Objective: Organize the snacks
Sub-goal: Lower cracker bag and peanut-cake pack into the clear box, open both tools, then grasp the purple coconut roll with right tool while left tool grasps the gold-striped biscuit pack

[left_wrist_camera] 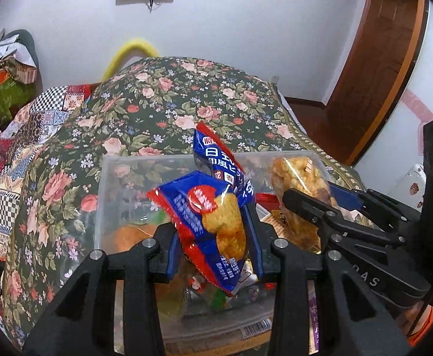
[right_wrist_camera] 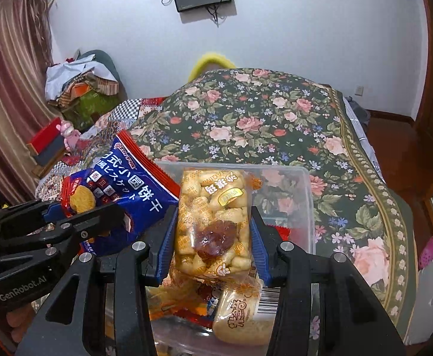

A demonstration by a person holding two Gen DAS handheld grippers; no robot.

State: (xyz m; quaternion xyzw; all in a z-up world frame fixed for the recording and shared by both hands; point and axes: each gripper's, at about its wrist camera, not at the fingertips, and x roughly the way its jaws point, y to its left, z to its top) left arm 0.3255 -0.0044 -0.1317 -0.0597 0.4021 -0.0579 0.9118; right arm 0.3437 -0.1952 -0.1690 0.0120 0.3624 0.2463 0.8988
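My left gripper point(left_wrist_camera: 215, 237) is shut on a blue and red biscuit packet point(left_wrist_camera: 213, 216), held above a clear plastic box point(left_wrist_camera: 127, 160) on the flowered bedspread. In the right wrist view the same biscuit packet point(right_wrist_camera: 121, 190) and the left gripper point(right_wrist_camera: 68, 213) show at the left. My right gripper point(right_wrist_camera: 213, 237) is shut on a clear packet of yellow puffed snacks point(right_wrist_camera: 216, 219), over the same clear plastic box point(right_wrist_camera: 305, 178). In the left wrist view that puffed snack packet point(left_wrist_camera: 299, 184) and the right gripper point(left_wrist_camera: 320, 204) sit at the right. Several other snack packets lie inside the box.
The box rests on a bed covered by a dark flowered bedspread point(left_wrist_camera: 163, 103). A patchwork quilt point(left_wrist_camera: 17, 136) lies to the left. A pile of clothes and boxes point(right_wrist_camera: 79, 86) sits by the wall. A wooden door point(left_wrist_camera: 373, 68) and floor are at the right.
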